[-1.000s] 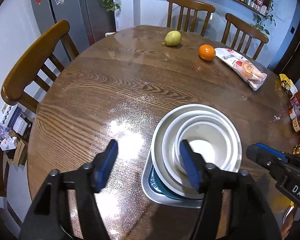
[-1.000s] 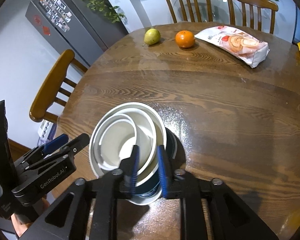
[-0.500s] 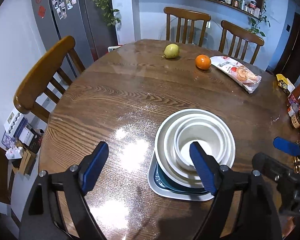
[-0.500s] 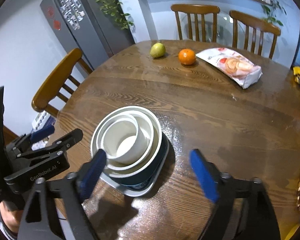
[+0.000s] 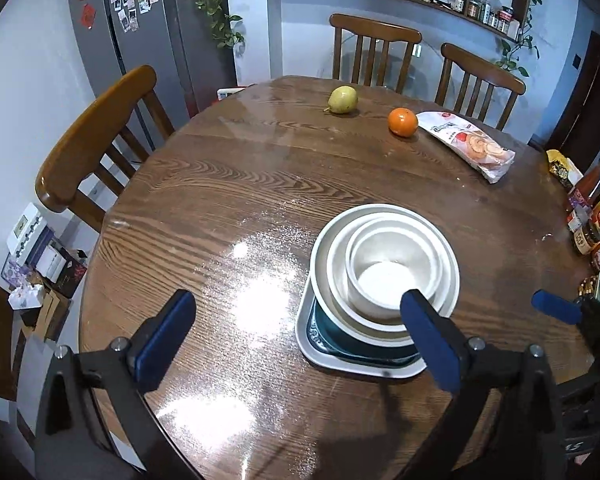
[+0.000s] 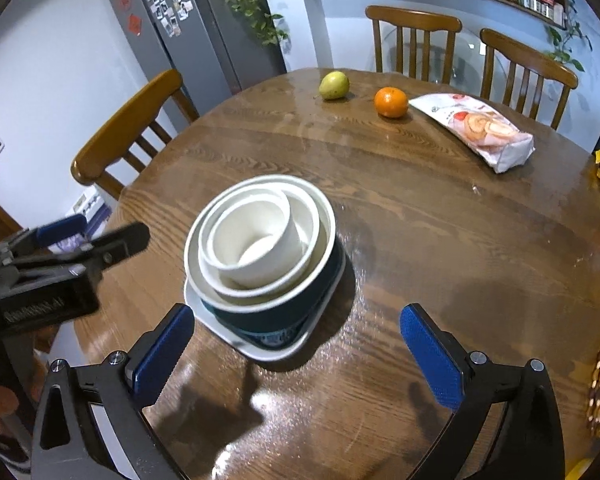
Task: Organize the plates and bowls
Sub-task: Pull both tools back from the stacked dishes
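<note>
On the bench: round dark wood bench, strong grain, glossy, glare patches near the front edge.
Stack: near the front, centre-right in the left view; three white bowls nested, small bowl in middle bowl in big bowl, on a dark teal dish, on a white rounded-square plate.
Hidden: teal dish mostly covered, only its near edge and side show; pattern on it too small to read. Plate's far side hidden behind the bowls. Stack slightly blurred in the right view.
Small bowl: sits off-centre against the middle bowl's rim; tilt unclear.
Left tool: blue ribbed pads wide apart, holding nothing, above the bench just short of the stack; right pad overlaps the plate's near corner in view, contact not clear.
Right tool: pads wide apart, holding nothing, stack just ahead between them, not touched.
Cut off: each tool shows only partly at the other view's edge; jars at the bench's right edge cropped, labels unreadable.
Far side: pear, orange, snack bag touching the orange or just beside it, can't tell.
Around: wooden chairs, grey fridge with photos.
</note>
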